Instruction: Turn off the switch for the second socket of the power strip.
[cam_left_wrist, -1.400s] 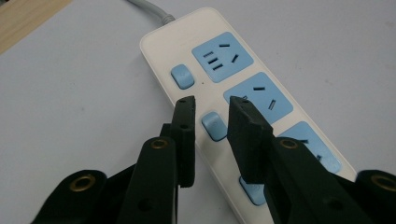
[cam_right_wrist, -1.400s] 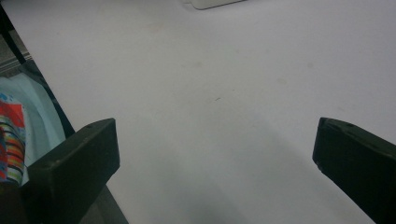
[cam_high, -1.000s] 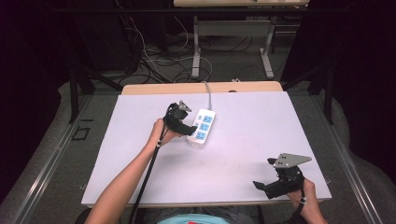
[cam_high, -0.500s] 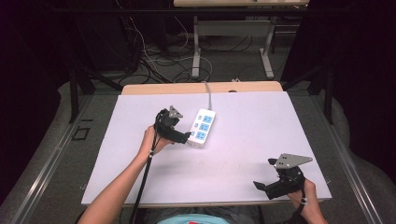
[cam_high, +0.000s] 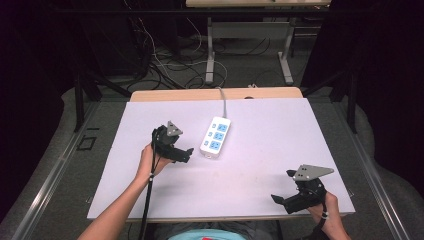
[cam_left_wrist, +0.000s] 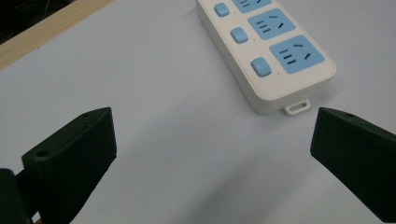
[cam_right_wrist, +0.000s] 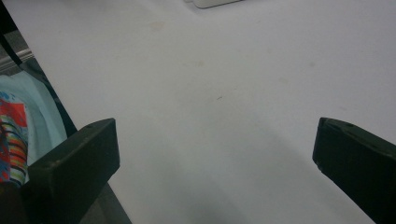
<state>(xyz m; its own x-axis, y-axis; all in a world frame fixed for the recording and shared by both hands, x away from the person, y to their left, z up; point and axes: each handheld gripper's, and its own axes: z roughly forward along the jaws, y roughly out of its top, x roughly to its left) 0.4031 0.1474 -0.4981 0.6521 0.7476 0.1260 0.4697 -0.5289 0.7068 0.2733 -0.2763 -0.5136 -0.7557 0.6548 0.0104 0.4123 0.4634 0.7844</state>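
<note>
A white power strip (cam_high: 216, 136) with blue sockets and blue switches lies near the middle of the white table, its grey cord running toward the far edge. In the left gripper view the power strip (cam_left_wrist: 266, 51) sits ahead and to the right of the wide-apart jaws. My left gripper (cam_high: 187, 152) is open, just left of the strip's near end, holding nothing. At the table's near right corner my right gripper (cam_high: 281, 200) is also open and holds nothing. Its own view looks along the bare table surface (cam_right_wrist: 224, 93), with the strip's end (cam_right_wrist: 212, 3) at the top edge.
The white table top (cam_high: 260, 165) lies on a wooden desk whose far edge (cam_high: 200, 94) shows. Beyond it are cables on the floor (cam_high: 165, 70) and the legs of another table (cam_high: 210, 55). The person's patterned shirt (cam_right_wrist: 14, 135) appears beside the near table edge.
My left gripper has drawn back from the power strip, moving left and toward the person, and now stands clear of it. The right gripper has stayed in place.
</note>
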